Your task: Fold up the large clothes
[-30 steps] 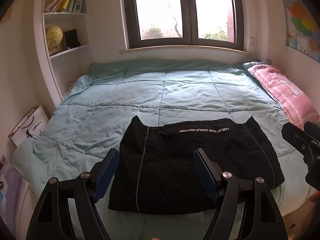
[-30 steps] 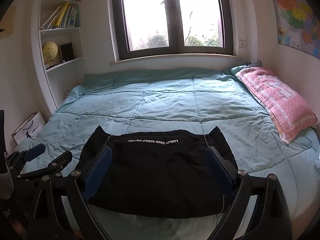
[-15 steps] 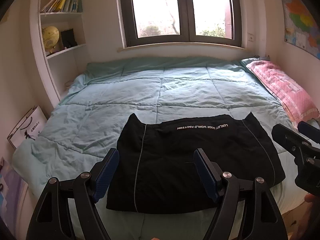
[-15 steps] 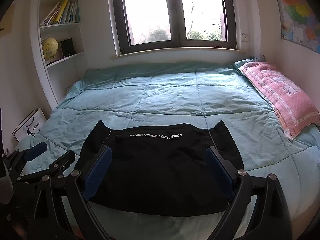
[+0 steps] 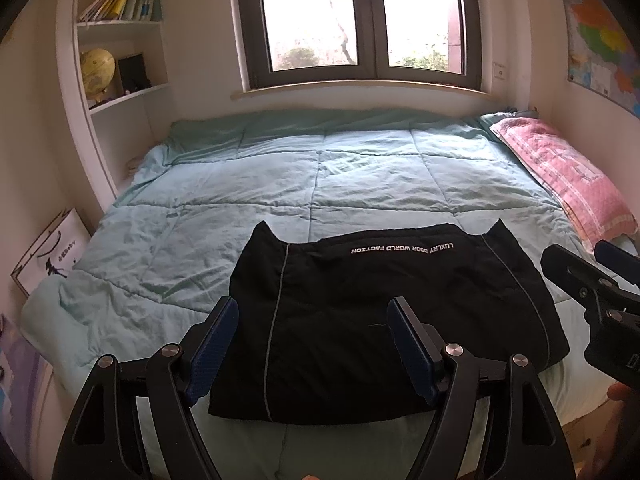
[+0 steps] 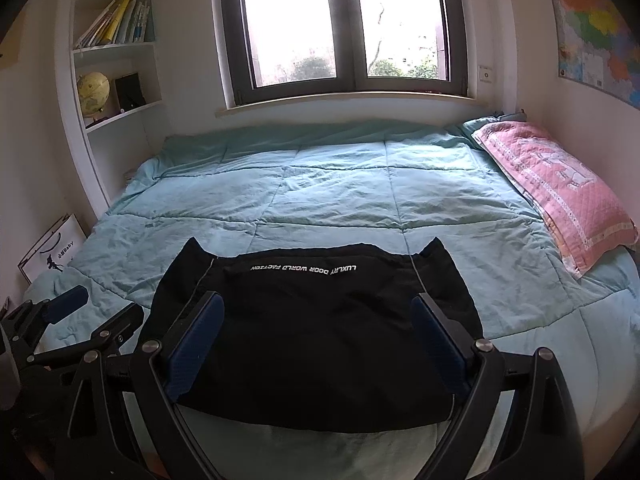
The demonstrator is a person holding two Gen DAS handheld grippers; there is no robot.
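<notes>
straight ahead of both wide-open grippers, left (image 5: 312,344) and right (image 6: 316,342), lies folded black garment (image 6: 320,332), long axis crosswise, holding nothing.

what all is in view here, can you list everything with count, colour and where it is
folded garment: one, black with white lettering and thin pale piping, near edge of the bed
quilt: one, pale teal, covering the bed
pillow: one, pink patterned, right side of the bed by the wall
window: one, dark frame, two panes, behind the bed
bookshelf: one, white, left of the window, holding books
globe: one, yellow, on a lower shelf
dark frame: one, black, beside the globe
map: one, multicoloured, right wall
paper bag: one, white with black print, on the floor at left
left tongs: one, black with blue pads, open above the garment, holding nothing
right tongs: one, black with blue pads, open above the garment, holding nothing
</notes>
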